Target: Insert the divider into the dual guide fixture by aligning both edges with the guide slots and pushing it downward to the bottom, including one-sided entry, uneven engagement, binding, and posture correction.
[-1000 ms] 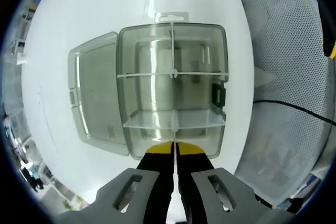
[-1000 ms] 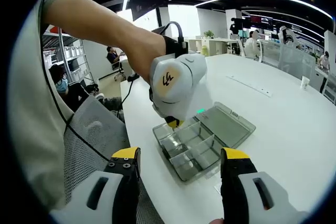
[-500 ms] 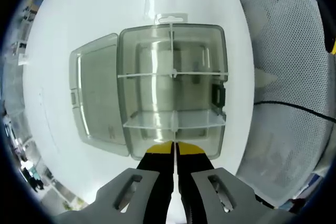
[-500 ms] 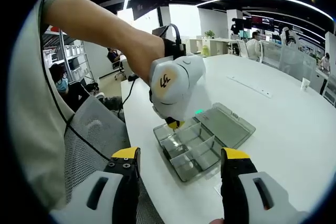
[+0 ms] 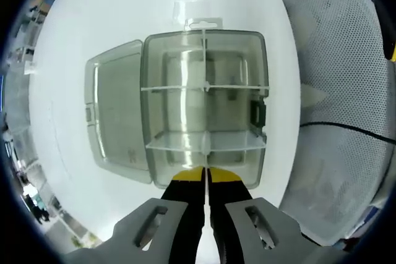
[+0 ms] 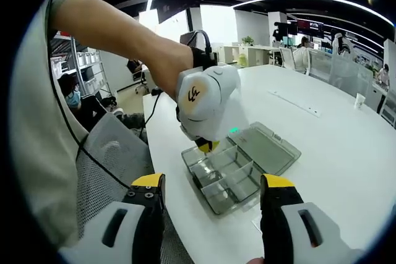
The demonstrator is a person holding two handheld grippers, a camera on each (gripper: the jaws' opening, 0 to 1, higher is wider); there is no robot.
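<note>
A clear grey compartment box (image 5: 204, 106) lies on the white table (image 5: 124, 23), its lid (image 5: 114, 115) folded open to the left. My left gripper (image 5: 205, 176) is shut on a thin clear divider (image 5: 205, 146), seen edge-on between the yellow tips. The divider reaches into the near compartment, across a clear cross wall. In the right gripper view the left gripper (image 6: 204, 146) points down into the near end of the box (image 6: 232, 174), held by a person's hand. My right gripper (image 6: 212, 183) hangs open above the table edge, holding nothing.
Grey mesh chair backs (image 5: 337, 78) and a black cable (image 5: 346, 127) lie right of the table. A small clear piece (image 5: 185, 9) sits beyond the box. Farther along the table are a white strip (image 6: 294, 100) and a cup (image 6: 359, 99). People sit in the background.
The left gripper view has shifted slightly, so the box sits a little more to the right. The hold on the divider and the open right gripper are unchanged.
</note>
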